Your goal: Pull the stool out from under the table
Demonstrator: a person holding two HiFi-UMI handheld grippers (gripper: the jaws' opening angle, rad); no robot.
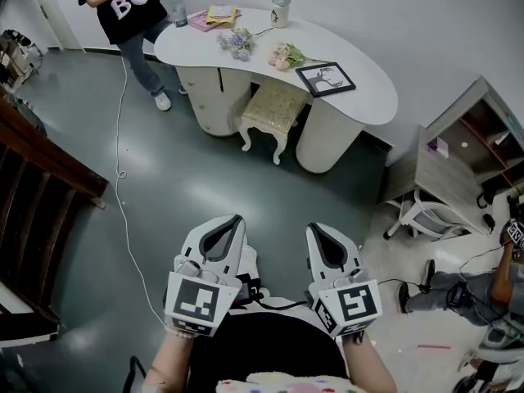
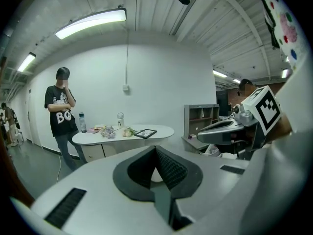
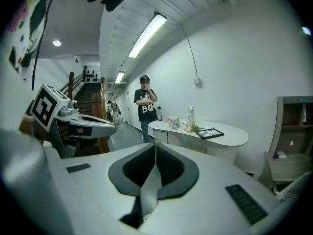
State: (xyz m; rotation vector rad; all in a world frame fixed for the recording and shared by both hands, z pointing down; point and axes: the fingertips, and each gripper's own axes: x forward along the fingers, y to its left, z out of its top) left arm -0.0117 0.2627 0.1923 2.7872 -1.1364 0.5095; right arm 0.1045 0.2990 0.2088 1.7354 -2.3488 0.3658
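A cream cushioned stool [image 1: 274, 106] with white curved legs stands tucked partly under the white curved table [image 1: 368, 97], between its two rounded bases. My left gripper [image 1: 231, 223] and right gripper [image 1: 319, 231] are held side by side close to my body, far short of the stool, both shut and holding nothing. In the left gripper view the jaws [image 2: 155, 152] are pressed together, with the table [image 2: 164, 129] far ahead. In the right gripper view the jaws [image 3: 155, 149] also meet, and the table [image 3: 237, 136] lies ahead; my own gripper hides the stool in both gripper views.
A person in a black T-shirt [image 1: 123, 6] stands at the table's left end. The tabletop carries a picture frame [image 1: 325, 79], flowers [image 1: 237, 43], a jar and a bottle. A white cable [image 1: 123, 178] runs across the floor. Dark wooden stairs [image 1: 37, 195] stand left; a shelf unit [image 1: 471, 142] and white chair [image 1: 426, 215] stand right.
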